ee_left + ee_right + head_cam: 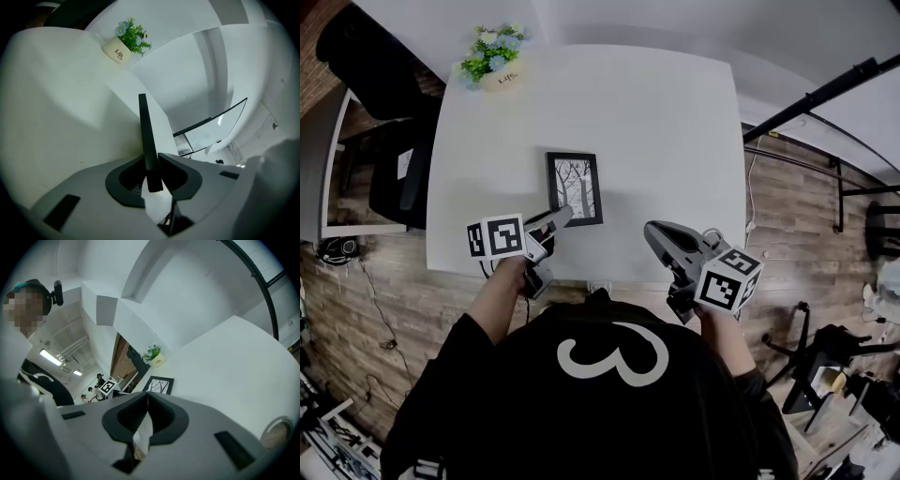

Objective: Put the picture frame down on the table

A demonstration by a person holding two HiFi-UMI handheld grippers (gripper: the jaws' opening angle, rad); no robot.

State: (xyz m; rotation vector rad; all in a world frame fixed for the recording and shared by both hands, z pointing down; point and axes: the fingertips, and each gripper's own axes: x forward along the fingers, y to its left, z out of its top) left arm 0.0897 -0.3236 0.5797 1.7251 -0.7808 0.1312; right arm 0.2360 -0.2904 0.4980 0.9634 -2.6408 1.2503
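The picture frame [575, 185] is over the near-centre area of the white counter [675, 122], with its glazed face upward; its long axis runs away from the person, toward the flower pot [500, 75] at the far edge. In the left gripper view the picture frame [146, 136] appears edge-on, a thin dark bar that extends straight ahead along the tool's own line. The near end therefore appears to be raised in the grip, with the far end lower; contact between the far end and the counter cannot be confirmed.

The left tool [562, 217] is at the near left corner of the frame; its jaws stand narrowly apart, one on each face of the frame's edge, and appear to pinch it. This is the nearer tool and the only one in contact.

The right tool [649, 232] is well apart from the frame, on the frame's right, over the near edge of the counter; its jaws are pressed together on nothing, and it sees the frame ahead and to its left.

Judgement: the set-down depends on lowering the held near end until the frame lies flat along its long axis; release follows.
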